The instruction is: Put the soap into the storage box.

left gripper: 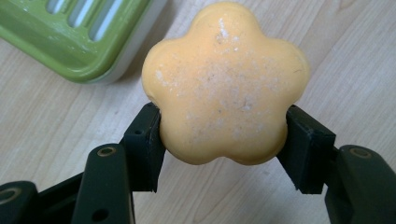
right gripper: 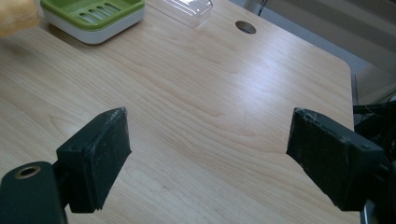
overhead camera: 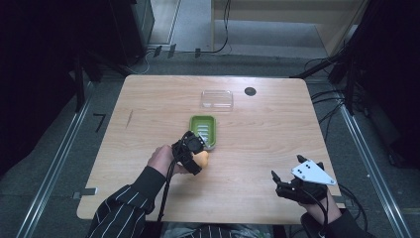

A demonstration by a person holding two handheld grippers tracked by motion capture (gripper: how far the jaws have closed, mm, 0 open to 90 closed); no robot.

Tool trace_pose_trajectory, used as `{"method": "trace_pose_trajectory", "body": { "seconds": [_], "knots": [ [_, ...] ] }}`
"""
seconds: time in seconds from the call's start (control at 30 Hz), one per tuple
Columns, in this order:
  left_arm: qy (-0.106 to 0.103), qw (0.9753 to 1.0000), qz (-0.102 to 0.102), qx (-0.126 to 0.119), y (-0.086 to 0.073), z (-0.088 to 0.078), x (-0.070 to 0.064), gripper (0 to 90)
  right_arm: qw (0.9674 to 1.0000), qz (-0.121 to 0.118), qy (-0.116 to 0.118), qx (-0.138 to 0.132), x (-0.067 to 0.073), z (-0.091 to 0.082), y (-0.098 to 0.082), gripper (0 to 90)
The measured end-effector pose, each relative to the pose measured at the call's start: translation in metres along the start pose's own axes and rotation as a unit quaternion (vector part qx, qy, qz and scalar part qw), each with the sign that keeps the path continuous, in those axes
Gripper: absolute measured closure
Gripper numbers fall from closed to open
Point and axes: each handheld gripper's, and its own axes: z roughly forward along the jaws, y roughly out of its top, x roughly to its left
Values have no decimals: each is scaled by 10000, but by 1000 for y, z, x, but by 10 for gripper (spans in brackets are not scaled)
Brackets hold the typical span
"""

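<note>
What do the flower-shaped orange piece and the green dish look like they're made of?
Flower-shaped orange piece: probably soap, matte and waxy, with whitish powdery scuffs on its face; the left tongs grip it at both sides. Green dish: looks like moulded plastic, smooth with a slight sheen, a slotted green top over a white base.

Orange soap [left gripper: 224, 88], green dish [overhead camera: 203, 130], striped sleeve [overhead camera: 119, 210]

Pale wooden table [overhead camera: 148, 99] with green soap dish [overhead camera: 203, 131], clear lid [overhead camera: 217, 99].
</note>
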Motion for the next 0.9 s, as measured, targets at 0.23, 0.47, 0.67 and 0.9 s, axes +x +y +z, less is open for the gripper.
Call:
{"method": "trace_pose_trajectory", "body": {
  "seconds": [0.23,0.47,0.67,0.9],
  "knots": [
    [-20,10000,24,-19,7,-3,5,398,10000,2,20,15,0,0,0,137],
    [-37,10000,11,-47,13,-6,10,398,10000,21,15,2,0,0,0,137],
    [-32,10000,-6,-75,16,-8,15,398,10000,22,17,-8,0,0,0,137],
    [-66,9999,2,-101,22,-11,19,398,10000,22,15,10,0,0,0,137]
  ]
}}
